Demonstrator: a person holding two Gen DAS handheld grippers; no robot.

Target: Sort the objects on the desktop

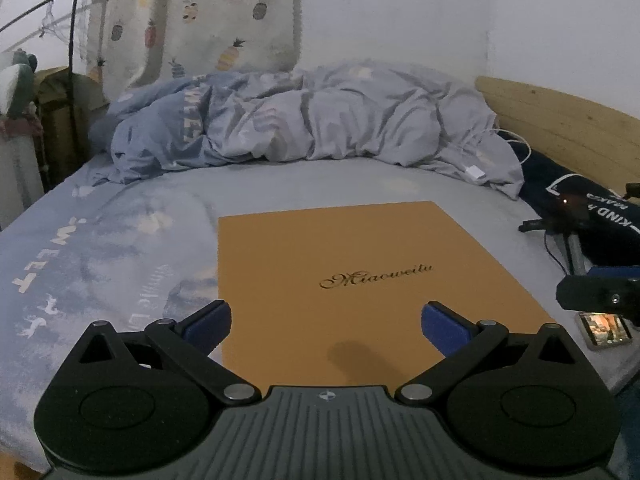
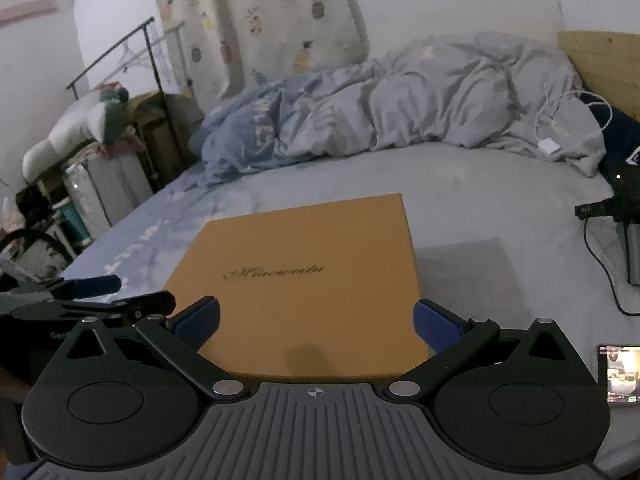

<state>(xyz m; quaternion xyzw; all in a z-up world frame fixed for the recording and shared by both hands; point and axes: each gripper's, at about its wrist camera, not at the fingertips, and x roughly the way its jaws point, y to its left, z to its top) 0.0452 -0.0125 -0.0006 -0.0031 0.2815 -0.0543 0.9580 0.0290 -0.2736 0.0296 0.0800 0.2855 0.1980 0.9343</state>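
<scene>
Flat rectangular tan board lies on rumpled blue bedsheet; both grippers' blue-padded jaws gape wide, empty.

A bed in pale blue sheets fills the room, with a crumpled grey-blue duvet heaped along its far edge against a plain white wall. A pineapple-print curtain hangs behind the duvet, and a pine headboard closes the bed's right end. Past the left edge stands a black clothes rail over piled storage; the light is dim and bluish
</scene>
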